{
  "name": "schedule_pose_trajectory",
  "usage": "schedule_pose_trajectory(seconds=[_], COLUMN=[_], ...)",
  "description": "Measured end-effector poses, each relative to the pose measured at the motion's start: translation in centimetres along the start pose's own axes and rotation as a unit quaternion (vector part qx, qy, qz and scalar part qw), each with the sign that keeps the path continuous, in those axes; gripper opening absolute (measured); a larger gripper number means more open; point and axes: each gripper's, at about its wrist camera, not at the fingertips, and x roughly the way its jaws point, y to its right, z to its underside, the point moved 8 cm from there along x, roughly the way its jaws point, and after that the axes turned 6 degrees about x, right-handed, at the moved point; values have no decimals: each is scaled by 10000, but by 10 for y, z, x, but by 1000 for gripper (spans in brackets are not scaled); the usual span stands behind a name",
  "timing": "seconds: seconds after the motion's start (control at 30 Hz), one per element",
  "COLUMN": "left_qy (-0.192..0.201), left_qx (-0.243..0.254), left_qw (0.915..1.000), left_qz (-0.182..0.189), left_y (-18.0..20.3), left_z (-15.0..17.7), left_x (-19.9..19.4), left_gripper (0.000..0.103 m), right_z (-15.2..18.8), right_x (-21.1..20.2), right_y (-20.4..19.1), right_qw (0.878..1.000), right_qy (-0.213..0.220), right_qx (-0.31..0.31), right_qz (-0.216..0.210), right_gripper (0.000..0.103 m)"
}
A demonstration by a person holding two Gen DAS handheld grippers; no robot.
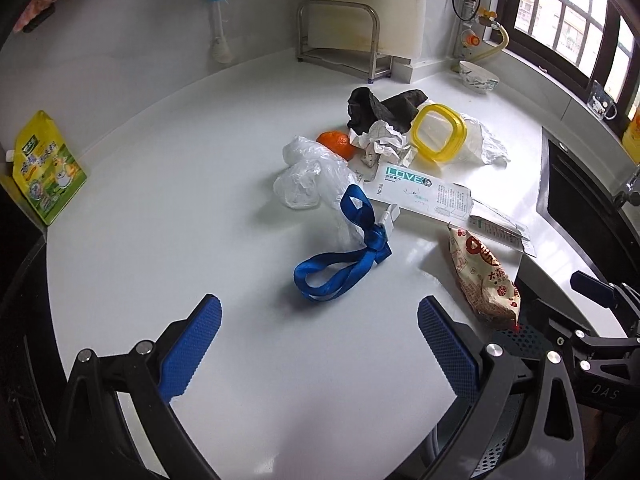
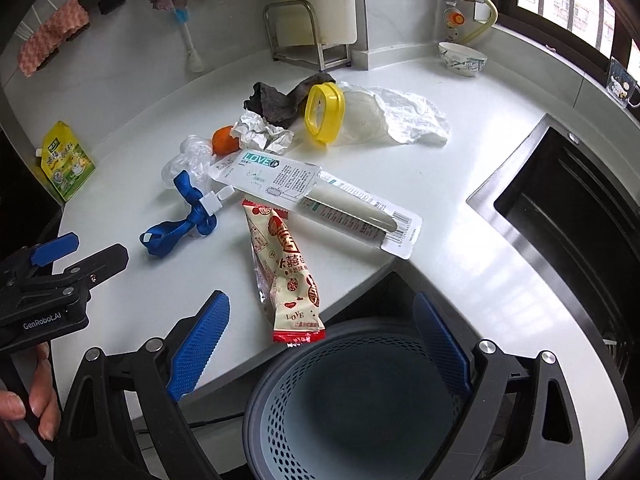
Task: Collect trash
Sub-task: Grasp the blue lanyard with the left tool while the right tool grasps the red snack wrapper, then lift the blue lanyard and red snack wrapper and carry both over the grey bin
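Trash lies on the white counter [image 1: 160, 208]: a red-and-cream snack wrapper [image 2: 286, 268] hanging over the front edge, a flat "LOVE" blister card [image 2: 320, 196], crumpled paper [image 2: 260, 132], a clear plastic bag [image 1: 316, 184], a white crumpled bag [image 2: 400, 120]. A blue lanyard [image 1: 340, 256], an orange [image 1: 338, 142], a yellow lid [image 1: 438, 132] and a dark cloth [image 1: 380, 108] lie among them. My left gripper [image 1: 320, 320] is open and empty, in front of the lanyard. My right gripper [image 2: 322, 324] is open and empty over a grey perforated bin [image 2: 360, 408] below the counter edge.
A yellow-green pouch [image 1: 48, 168] leans at the counter's left edge. A metal rack [image 1: 344, 40] and a bowl [image 2: 462, 58] stand at the back. A black sink [image 2: 568, 216] is on the right. The left gripper also shows in the right wrist view [image 2: 80, 256].
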Motion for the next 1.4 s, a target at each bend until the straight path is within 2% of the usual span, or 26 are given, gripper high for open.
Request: schedule_pose_trajectory(seconds=[0.13, 0.2, 0.4, 0.67, 0.8, 0.9, 1.17, 1.27, 1.33, 1.4], left_qy=[-39, -82, 14, -38, 19, 86, 408, 509, 494, 404], left_qx=[346, 474, 538, 634, 718, 713, 1026, 1234, 1369, 1505], left_qw=[9991, 9981, 9959, 9945, 9938, 9931, 9907, 9882, 9867, 9855], left_qz=[262, 375, 720, 827, 847, 927, 798, 746, 719, 669], left_y=[3, 2, 1, 3, 5, 4, 9, 16, 22, 28], left_z=[-3, -3, -9, -8, -9, -11, -17, -16, -15, -12], left_x=[20, 28, 37, 49, 51, 54, 58, 58, 61, 66], left_gripper=[97, 97, 97, 97, 97, 97, 96, 94, 83, 65], right_z=[0, 0, -5, -6, -3, -2, 0, 1, 2, 2], right_x=[24, 33, 49, 53, 59, 59, 52, 48, 44, 41], right_y=[-4, -2, -8, -19, -25, -26, -25, -23, -23, -24], right_qw=[9998, 9992, 9983, 9981, 9983, 9985, 9998, 9997, 9997, 9997], right_qy=[-35, -20, 56, 217, 71, 79, 22, 43, 77, 112], right_qx=[135, 130, 69, -108, -189, -191, -2, 87, 104, 122], right_qz=[149, 366, 576, 571, 541, 499, 215, 206, 193, 183], right_gripper=[89, 89, 88, 87, 62, 49, 30, 30, 30, 30])
